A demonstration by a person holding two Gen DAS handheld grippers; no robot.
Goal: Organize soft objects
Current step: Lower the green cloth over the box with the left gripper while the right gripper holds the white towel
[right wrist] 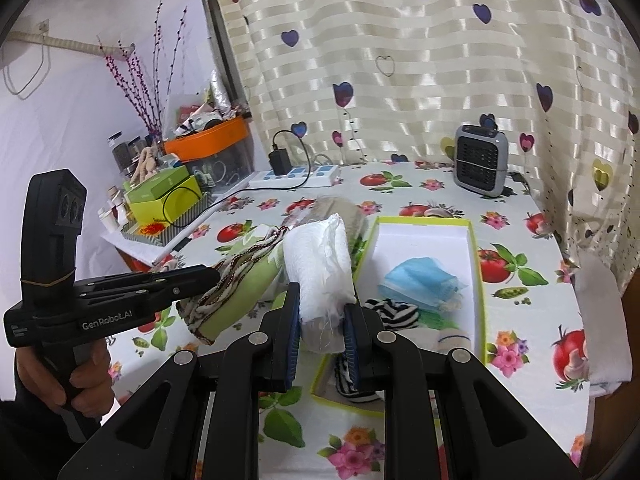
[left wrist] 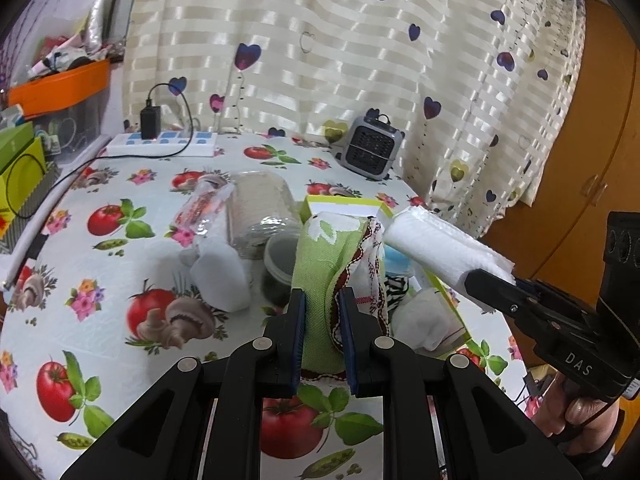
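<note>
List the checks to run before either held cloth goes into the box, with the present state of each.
1. Left gripper clamped on the green cloth: ok.
2. Right gripper clamped on the white roll: ok.
3. Box open, no lid on it: ok.
4. Bare floor left at the box's far end, beyond the blue mask: ok.
5. Near end free: not ok, the striped cloth and other pieces fill it.
6. Room for both cloths: cannot tell.
</note>
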